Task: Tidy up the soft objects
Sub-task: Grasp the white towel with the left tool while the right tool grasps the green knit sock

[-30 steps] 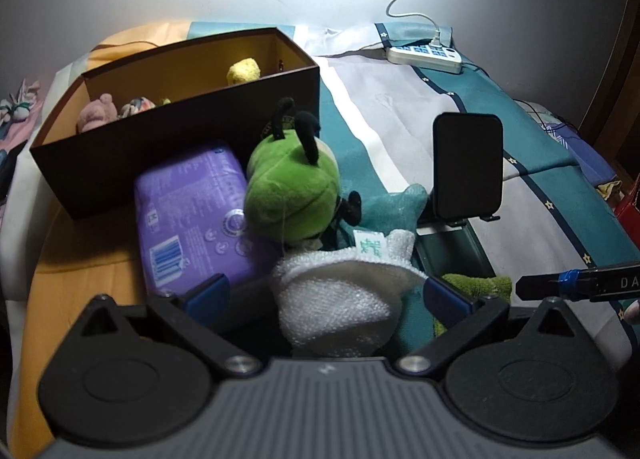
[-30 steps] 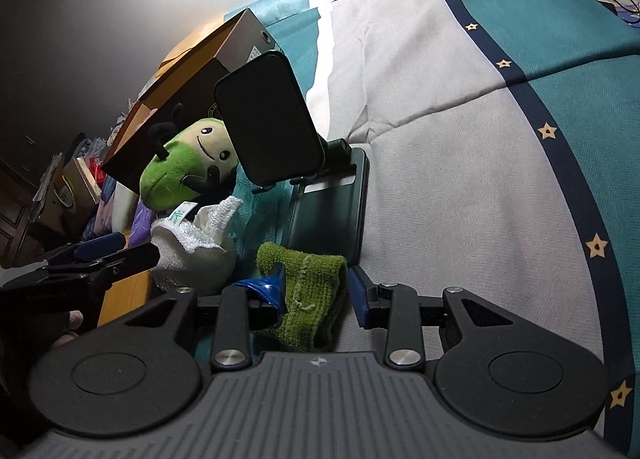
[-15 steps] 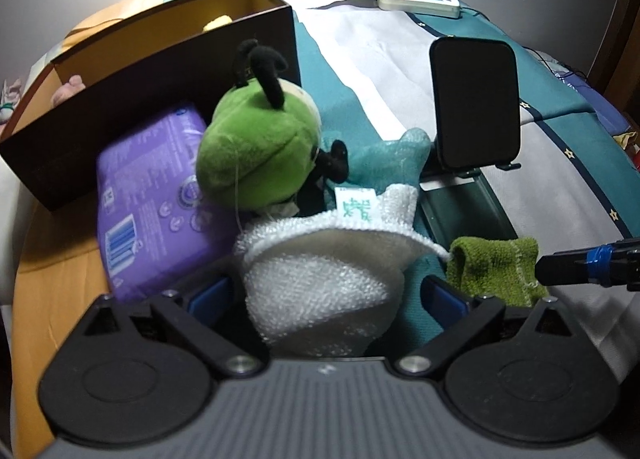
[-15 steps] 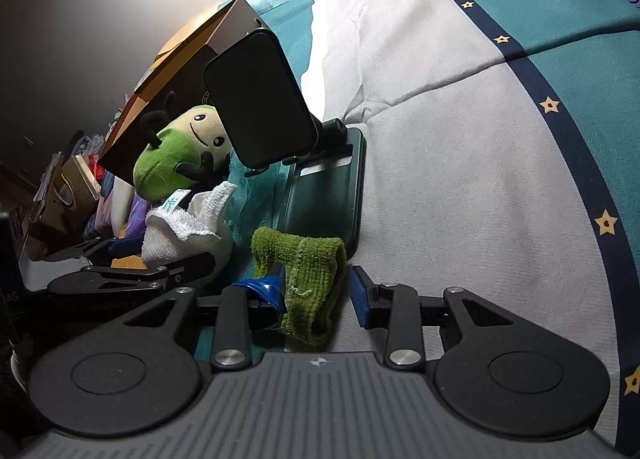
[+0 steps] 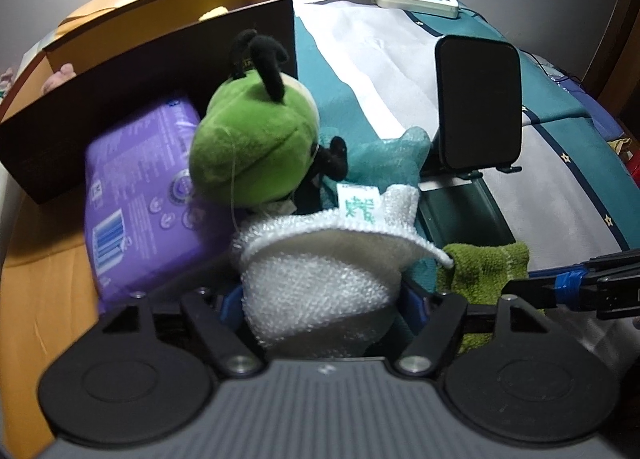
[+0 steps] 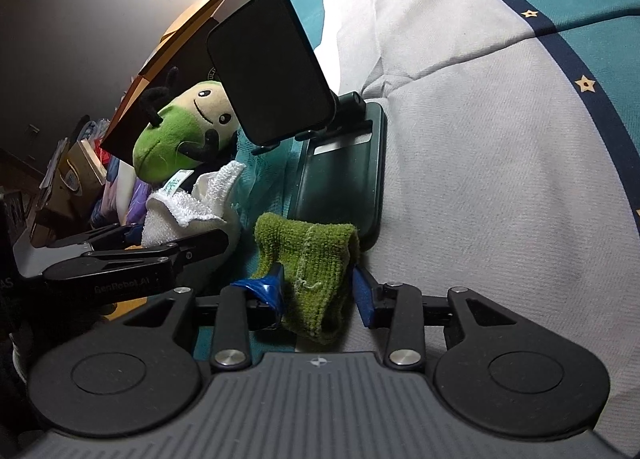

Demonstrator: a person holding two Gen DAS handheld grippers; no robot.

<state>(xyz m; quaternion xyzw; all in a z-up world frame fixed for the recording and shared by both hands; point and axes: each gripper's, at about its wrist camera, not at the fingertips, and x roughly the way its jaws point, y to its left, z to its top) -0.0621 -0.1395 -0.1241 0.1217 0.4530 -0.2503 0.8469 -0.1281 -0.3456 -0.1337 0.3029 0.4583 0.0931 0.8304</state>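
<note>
While the left gripper [image 5: 322, 297] closes in on the white knitted cloth [image 5: 320, 279], its fingers have just been narrowing and now press into the bundle from both sides, the fabric bulging up between them. That cloth sits on the bed at the near end of a small heap, just in front of the green plush toy [image 5: 256, 151] and a teal cloth [image 5: 384, 163]. To its right, the right gripper [image 6: 318, 293] has the folded green towel [image 6: 310, 267] between its fingers, which have just been easing apart; the left pad touches the towel, the right pad seems barely clear, so I judge the hold slack at best. Both cloths look light, limp and compressible, not slippery, and nothing here is fragile. They will sag and unfold if pinched by an edge, so taking them across the thick middle of the fold seems soundest. Further off to the left stands the brown box [image 5: 160, 55], probably where they belong.
</note>
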